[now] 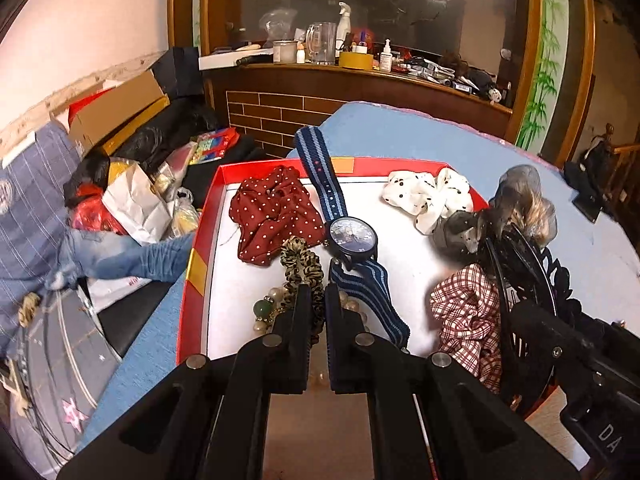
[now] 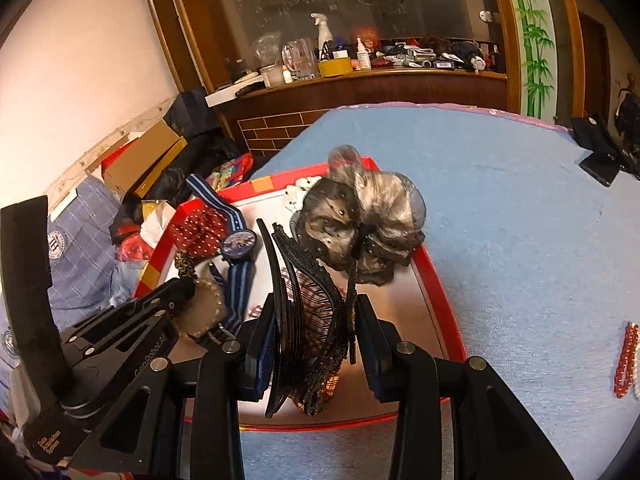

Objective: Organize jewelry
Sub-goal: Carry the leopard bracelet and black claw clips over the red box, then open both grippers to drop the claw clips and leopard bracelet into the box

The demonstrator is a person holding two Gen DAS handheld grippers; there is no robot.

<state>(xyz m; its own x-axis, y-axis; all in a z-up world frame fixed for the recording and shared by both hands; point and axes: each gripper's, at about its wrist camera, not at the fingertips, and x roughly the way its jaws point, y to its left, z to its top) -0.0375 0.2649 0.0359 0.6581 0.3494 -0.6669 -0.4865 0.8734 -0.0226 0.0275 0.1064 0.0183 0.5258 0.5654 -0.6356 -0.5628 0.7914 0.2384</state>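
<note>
So most of the stuff was already sitting in the red tray: red dotted scrunchie, white dotted scrunchie, the striped watch, and a plaid scrunchie off to the right of the left jaws. The left gripper had its jaws clenched on the leopard scrunchie, with the bead bracelet lying right beside them. The right gripper was grasping a bunch of black headbands, the grey mesh bow sticking up just past its jaws over the tray. Still left, I'd guess: setting those down, plus a red bead bracelet out on the blue surface, well right of the jaws.
</note>
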